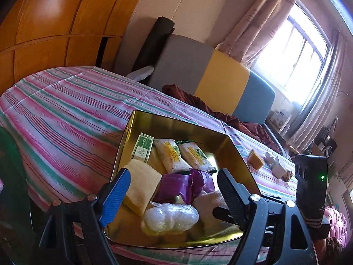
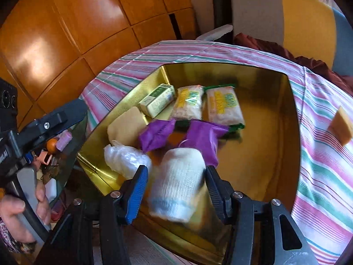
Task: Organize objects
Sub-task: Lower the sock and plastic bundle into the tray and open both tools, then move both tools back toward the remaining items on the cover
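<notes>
Striped pink-green-white bedsheet spreads beyond both grippers. On it sits the gold square metal tin, rim open all round; its right half, ahead-right of the right gripper, is bare floor. Left half crowded: pale yellow sponge, two yellow-labelled cracker packets, two purple foil packets, green-white small carton, clear plastic-wrapped bundle. Right gripper jaws flank a white knitted roll; contact cannot be told through blur. Left gripper hovers above the tin's near-left contents, jaws wide apart, empty. An orange-yellow sponge block lies outside the rim, right.
</notes>
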Available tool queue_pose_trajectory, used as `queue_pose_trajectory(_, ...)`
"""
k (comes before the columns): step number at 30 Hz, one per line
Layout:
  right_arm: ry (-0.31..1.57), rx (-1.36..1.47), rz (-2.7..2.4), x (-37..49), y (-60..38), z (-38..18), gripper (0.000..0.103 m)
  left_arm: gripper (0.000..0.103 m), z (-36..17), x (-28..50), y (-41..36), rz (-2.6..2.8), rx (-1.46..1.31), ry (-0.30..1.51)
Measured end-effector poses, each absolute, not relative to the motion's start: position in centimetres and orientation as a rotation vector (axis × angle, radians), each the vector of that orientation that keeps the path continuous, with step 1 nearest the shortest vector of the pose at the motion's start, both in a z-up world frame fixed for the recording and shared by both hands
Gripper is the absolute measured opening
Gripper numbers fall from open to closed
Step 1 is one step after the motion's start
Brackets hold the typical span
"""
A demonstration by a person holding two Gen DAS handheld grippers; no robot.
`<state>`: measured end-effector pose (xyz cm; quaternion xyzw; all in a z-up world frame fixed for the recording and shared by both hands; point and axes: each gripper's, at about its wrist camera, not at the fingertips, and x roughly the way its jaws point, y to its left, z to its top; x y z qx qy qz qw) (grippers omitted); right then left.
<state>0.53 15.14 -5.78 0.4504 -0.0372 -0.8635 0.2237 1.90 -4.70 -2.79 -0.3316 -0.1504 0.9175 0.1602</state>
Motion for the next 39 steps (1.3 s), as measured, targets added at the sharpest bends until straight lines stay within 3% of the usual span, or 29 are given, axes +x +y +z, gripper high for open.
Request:
queue_pose_trajectory(13,-0.136,1.159,-2.484,1.8,18.1,-3.5,0.06,0.082,-3.5,1.7,-3.8,2.567,-0.988,-0.438)
queue_pose_trajectory(33,-0.212,1.235,-2.815,3.9,28.5,-3.1,0.064,0.082,-2.4,5.0,5.1,2.363,-0.934,-0.14)
queue_pose_trajectory(39,-0.237,1.309,-2.858,4.4,33.1,-4.4,0.071,0.082,-2.0,6.0,9.5,2.258,-0.924,-0.066)
